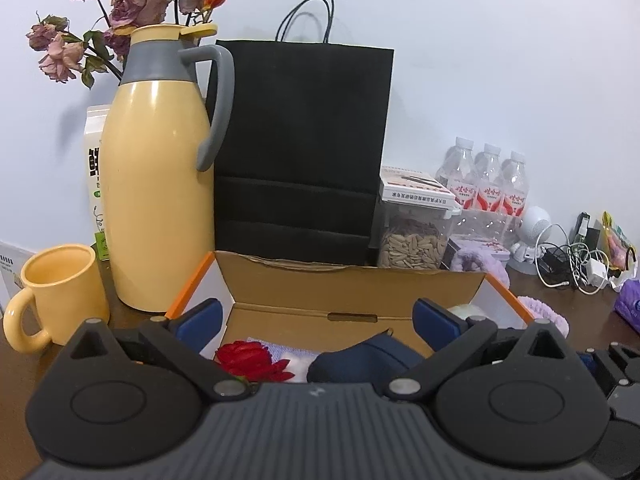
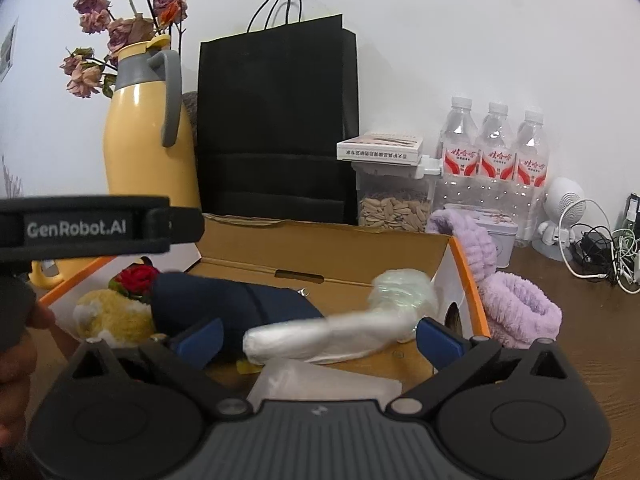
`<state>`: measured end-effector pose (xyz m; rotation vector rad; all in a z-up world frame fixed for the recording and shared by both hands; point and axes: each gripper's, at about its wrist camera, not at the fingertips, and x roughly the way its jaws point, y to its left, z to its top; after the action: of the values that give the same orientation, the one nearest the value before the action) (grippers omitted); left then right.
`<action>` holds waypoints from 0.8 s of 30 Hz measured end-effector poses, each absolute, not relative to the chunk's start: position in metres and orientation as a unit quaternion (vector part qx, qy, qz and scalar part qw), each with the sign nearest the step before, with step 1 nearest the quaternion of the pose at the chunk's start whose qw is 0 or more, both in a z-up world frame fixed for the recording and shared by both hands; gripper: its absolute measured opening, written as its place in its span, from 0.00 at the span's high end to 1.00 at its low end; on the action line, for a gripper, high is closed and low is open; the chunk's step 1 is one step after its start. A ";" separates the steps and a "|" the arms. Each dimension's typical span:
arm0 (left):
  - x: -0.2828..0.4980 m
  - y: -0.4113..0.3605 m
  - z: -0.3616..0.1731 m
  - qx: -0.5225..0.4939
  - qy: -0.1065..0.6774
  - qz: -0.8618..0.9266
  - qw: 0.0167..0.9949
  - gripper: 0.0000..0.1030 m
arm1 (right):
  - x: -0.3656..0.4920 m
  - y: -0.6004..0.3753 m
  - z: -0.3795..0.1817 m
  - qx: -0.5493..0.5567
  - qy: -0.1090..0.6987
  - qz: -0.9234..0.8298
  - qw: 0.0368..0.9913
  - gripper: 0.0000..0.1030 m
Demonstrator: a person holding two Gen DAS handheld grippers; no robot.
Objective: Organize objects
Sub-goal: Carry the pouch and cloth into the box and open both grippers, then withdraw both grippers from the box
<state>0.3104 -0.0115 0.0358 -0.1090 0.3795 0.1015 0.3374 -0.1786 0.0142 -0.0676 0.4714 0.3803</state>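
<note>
While both grippers' jaws stood spread and empty, the white rolled plastic bag (image 2: 320,340) lay in the open cardboard box (image 2: 320,248), lengthwise left-right, between the right gripper (image 2: 320,336) jaws.

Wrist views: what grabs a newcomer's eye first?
The tall black paper bag stands dead centre against the wall, with the yellow thermos jug and its dried roses to its left. In front lies the open cardboard box, holding a red rose, a navy cloth and a clear plastic roll.
</note>
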 end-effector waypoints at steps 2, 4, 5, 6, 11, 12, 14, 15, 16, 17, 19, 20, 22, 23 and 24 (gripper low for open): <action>0.310 -0.012 0.035 -0.054 0.190 0.048 0.979 0.00 | 0.337 -0.179 0.015 -0.031 0.230 0.184 0.955 0.00; 0.309 -0.012 0.035 -0.054 0.187 0.045 0.980 0.00 | 0.336 -0.180 0.015 -0.031 0.227 0.182 0.956 0.00; 0.308 -0.012 0.035 -0.054 0.185 0.044 0.980 0.00 | 0.335 -0.180 0.015 -0.032 0.226 0.182 0.956 0.00; 0.306 -0.011 0.036 -0.053 0.182 0.043 0.981 0.00 | 0.334 -0.179 0.016 -0.032 0.225 0.181 0.957 0.00; 0.294 -0.008 0.037 -0.054 0.174 0.031 0.983 0.00 | 0.324 -0.179 0.017 -0.033 0.215 0.176 0.960 0.00; 0.291 -0.007 0.038 -0.056 0.175 0.030 0.982 0.00 | 0.321 -0.179 0.018 -0.034 0.213 0.176 0.960 0.00; 0.284 -0.003 0.038 -0.059 0.177 0.028 0.982 0.00 | 0.313 -0.179 0.018 -0.039 0.210 0.177 0.961 0.00; 0.280 -0.002 0.038 -0.058 0.178 0.029 0.982 0.00 | 0.309 -0.179 0.018 -0.041 0.208 0.176 0.961 0.00; 0.275 0.000 0.037 -0.055 0.177 0.028 0.982 0.00 | 0.305 -0.179 0.019 -0.043 0.205 0.175 0.962 0.00; 0.271 0.001 0.037 -0.052 0.176 0.027 0.983 0.00 | 0.301 -0.180 0.019 -0.044 0.204 0.175 0.962 0.00; 0.262 0.002 0.035 -0.045 0.175 0.026 0.983 0.00 | 0.293 -0.182 0.020 -0.044 0.198 0.172 0.964 0.00; 0.257 0.003 0.033 -0.042 0.174 0.026 0.983 0.00 | 0.289 -0.183 0.020 -0.042 0.194 0.169 0.965 0.00; 0.248 0.005 0.030 -0.038 0.176 0.025 0.983 0.00 | 0.280 -0.186 0.019 -0.042 0.191 0.166 0.966 0.00; 0.243 0.006 0.027 -0.037 0.177 0.026 0.983 0.00 | 0.276 -0.187 0.018 -0.043 0.191 0.165 0.967 0.00; 0.238 0.007 0.025 -0.037 0.179 0.027 0.983 0.00 | 0.272 -0.188 0.017 -0.044 0.191 0.163 0.967 0.00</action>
<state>0.2384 0.0072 0.0254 -0.0738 0.3608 0.0552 0.2718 -0.1879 0.0172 -0.0886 0.3858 0.3301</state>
